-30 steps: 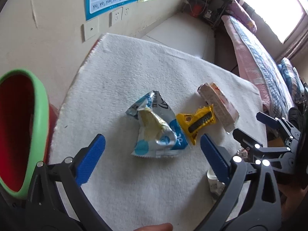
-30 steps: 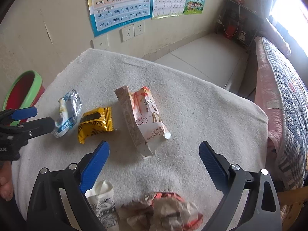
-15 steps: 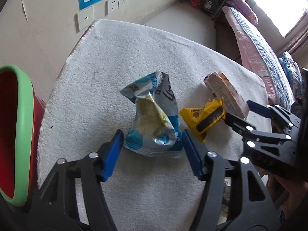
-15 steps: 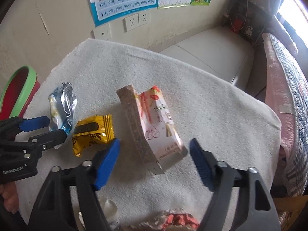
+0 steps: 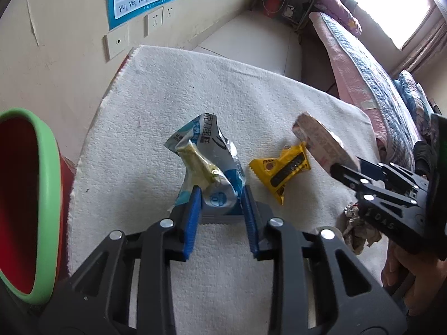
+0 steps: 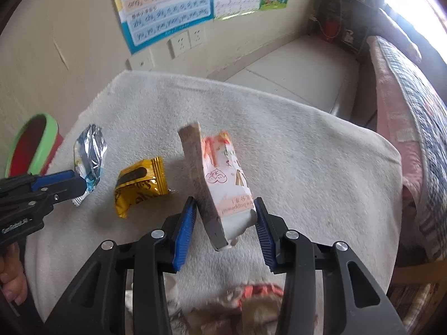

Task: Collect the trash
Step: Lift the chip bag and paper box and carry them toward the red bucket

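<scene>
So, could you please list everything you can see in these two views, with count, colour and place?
foil snack wrapper: one, blue and silver, left on the cloth, between the left pads.
yellow wrapper: one, lying mid-cloth.
pink snack box: one, pink and white, tilted, between the right pads.
crumpled wrappers: a few, near edge.
white cloth: one, covering the table.
bin: one, red with green rim, left of the table.
wall posters: several, above white sockets.
bed: one, patterned quilt, right.
left hand-held gripper: just been closing, gripping the foil wrapper.
right hand-held gripper: just been closing, gripping the box.
</scene>
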`<action>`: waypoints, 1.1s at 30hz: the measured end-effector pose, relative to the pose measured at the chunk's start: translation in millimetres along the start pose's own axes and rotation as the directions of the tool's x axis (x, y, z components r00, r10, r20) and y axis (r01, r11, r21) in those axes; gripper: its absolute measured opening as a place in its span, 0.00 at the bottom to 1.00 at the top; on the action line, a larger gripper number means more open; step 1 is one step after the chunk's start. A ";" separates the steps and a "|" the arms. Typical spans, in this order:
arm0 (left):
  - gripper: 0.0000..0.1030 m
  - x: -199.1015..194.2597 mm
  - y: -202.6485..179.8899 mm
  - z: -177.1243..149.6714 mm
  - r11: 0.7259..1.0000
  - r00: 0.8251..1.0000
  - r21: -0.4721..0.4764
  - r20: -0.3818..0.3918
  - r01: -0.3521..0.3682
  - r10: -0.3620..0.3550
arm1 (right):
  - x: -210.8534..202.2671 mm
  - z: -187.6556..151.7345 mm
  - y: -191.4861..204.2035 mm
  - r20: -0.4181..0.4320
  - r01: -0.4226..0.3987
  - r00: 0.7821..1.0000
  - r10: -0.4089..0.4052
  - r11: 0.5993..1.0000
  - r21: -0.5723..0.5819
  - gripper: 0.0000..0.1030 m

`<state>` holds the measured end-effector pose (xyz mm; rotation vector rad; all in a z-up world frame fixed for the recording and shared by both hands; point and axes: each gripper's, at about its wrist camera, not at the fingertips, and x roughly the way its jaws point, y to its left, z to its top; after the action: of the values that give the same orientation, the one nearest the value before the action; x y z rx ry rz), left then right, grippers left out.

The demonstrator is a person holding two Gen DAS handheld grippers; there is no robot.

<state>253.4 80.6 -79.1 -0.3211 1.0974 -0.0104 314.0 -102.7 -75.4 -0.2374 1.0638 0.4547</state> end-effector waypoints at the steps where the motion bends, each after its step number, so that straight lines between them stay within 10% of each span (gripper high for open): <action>1: 0.28 -4.3 0.4 -1.3 1.000 1.000 -0.001 0.006 0.002 -0.002 | -5.3 -1.1 -0.2 0.013 -0.002 1.000 0.002 1.000 0.009 0.39; 33: 0.28 -117.0 1.0 -50.9 0.997 0.987 0.068 0.160 -0.044 0.033 | -120.1 -35.4 50.0 0.201 -0.097 0.975 0.090 0.995 0.023 0.37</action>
<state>154.8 88.2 1.6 -0.2325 0.9429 0.0099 214.1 -102.1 15.2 -0.1099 0.8873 0.5338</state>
